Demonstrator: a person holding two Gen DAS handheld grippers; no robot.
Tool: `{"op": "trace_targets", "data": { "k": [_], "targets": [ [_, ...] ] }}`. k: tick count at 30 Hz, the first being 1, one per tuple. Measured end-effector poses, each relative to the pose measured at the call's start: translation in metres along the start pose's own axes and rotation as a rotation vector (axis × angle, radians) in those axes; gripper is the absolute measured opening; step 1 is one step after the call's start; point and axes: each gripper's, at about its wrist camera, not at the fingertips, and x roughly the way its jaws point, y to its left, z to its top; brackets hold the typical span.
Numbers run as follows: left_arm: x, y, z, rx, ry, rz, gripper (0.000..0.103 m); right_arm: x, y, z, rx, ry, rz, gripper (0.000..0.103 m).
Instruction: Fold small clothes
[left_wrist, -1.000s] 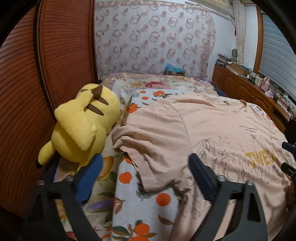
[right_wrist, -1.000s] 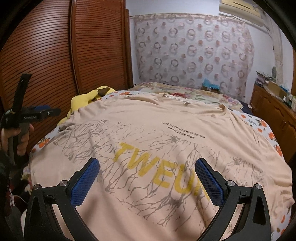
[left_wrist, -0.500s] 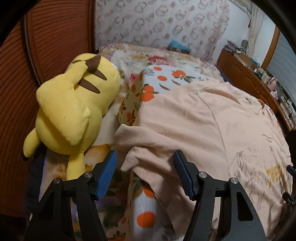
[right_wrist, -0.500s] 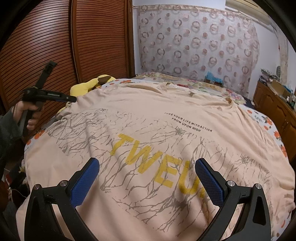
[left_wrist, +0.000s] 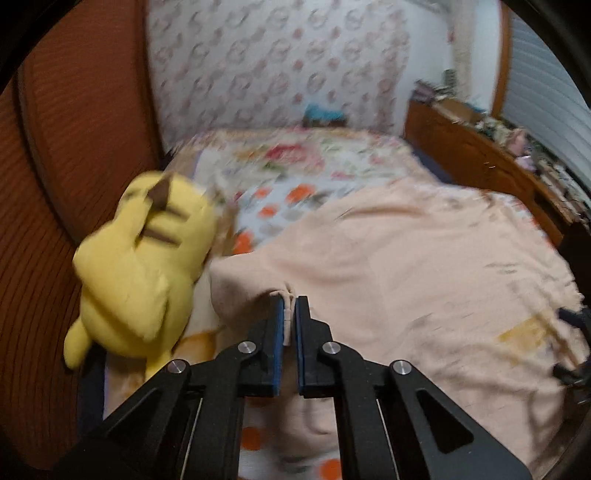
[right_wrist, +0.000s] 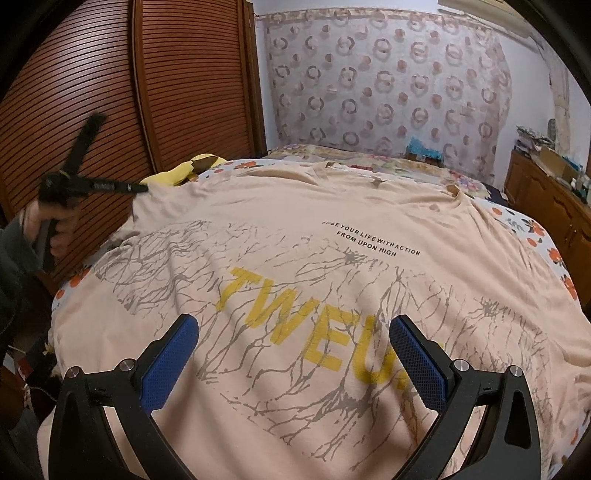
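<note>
At the bed's (right_wrist: 554, 254) left edge, beside the yellow plush (left_wrist: 144, 266), pinching the peach T-shirt's (right_wrist: 295, 229) sleeve (left_wrist: 258, 280) in the closed left gripper (left_wrist: 290, 321), with the shirt body spreading rightward under the gaping, empty right gripper (right_wrist: 295, 365)

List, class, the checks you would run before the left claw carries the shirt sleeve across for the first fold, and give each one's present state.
1. Left claw shut on the sleeve of the T-shirt: ok.
2. Grip depth: cannot tell; only a thin edge shows.
3. Right claw open above the print: ok.
4. Shirt lies flat, print up: ok.
5. Yellow plush toy clear of the sleeve: cannot tell, it sits close.
</note>
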Motion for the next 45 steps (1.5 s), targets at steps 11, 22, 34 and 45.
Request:
{"op": "trace_targets", "data": {
  "k": [11, 22, 34, 45],
  "targets": [
    [-0.033, -0.105, 0.018, 0.173, -0.065, -0.156, 0.034, -0.006, -0.014, 0.005, 0.013, 0.007, 0.018, 0.103],
    [-0.008, -0.053, -0.032, 0.074, 0.011, -0.068, 0.079, -0.010, -0.023, 0.011, 0.015, 0.006, 0.053, 0.101],
    [0.034, -0.026, -0.069, 0.022, 0.119, -0.029, 0.080, -0.011, 0.002, 0.062, -0.131, -0.053, 0.132, 0.072],
    [0.037, -0.027, -0.070, 0.031, 0.109, -0.016, 0.093, 0.059, 0.027, 0.095, -0.229, 0.035, 0.261, 0.049]
  ]
}}
